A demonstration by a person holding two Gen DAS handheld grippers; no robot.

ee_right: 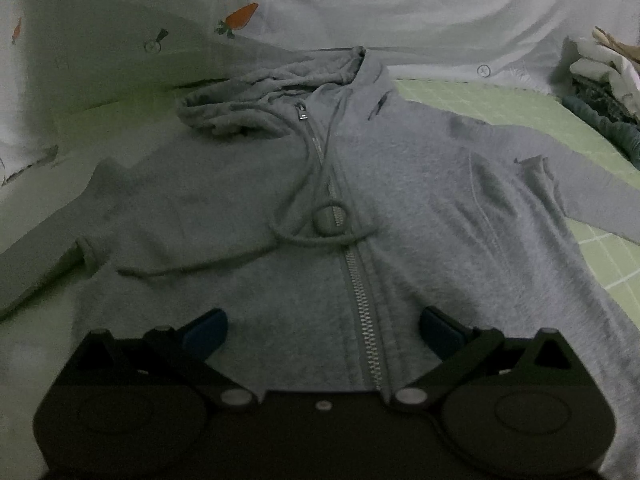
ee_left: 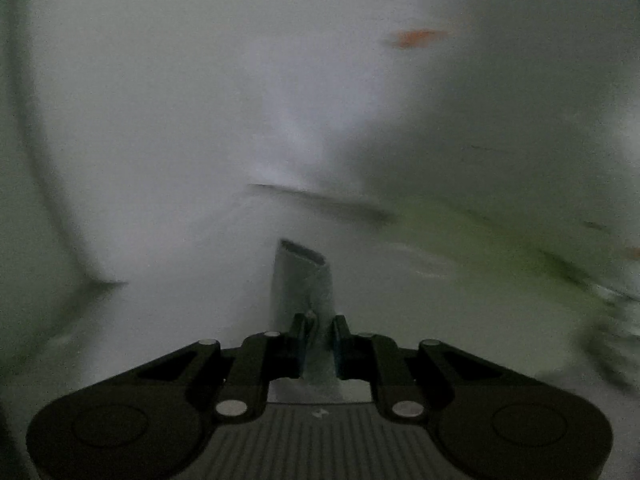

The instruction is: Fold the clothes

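Right hand-held gripper [ee_right: 322, 330], jaws apart, above zipped grey hoodie [ee_right: 420, 208].

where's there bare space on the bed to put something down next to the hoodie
Bare green checked sheet lies between the grey hoodie and the clothes pile, above its spread sleeve. A smaller strip shows below that sleeve. Along the carrot-print bedding it is crowded.

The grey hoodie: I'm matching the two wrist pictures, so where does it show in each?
Left wrist: only a grey strip of cloth, low centre, pinched in the left hand-held gripper; whether it belongs to the hoodie cannot be told.
Right wrist: the hoodie lies flat, filling the middle.
Shared landmark: white bedding with an orange carrot print.
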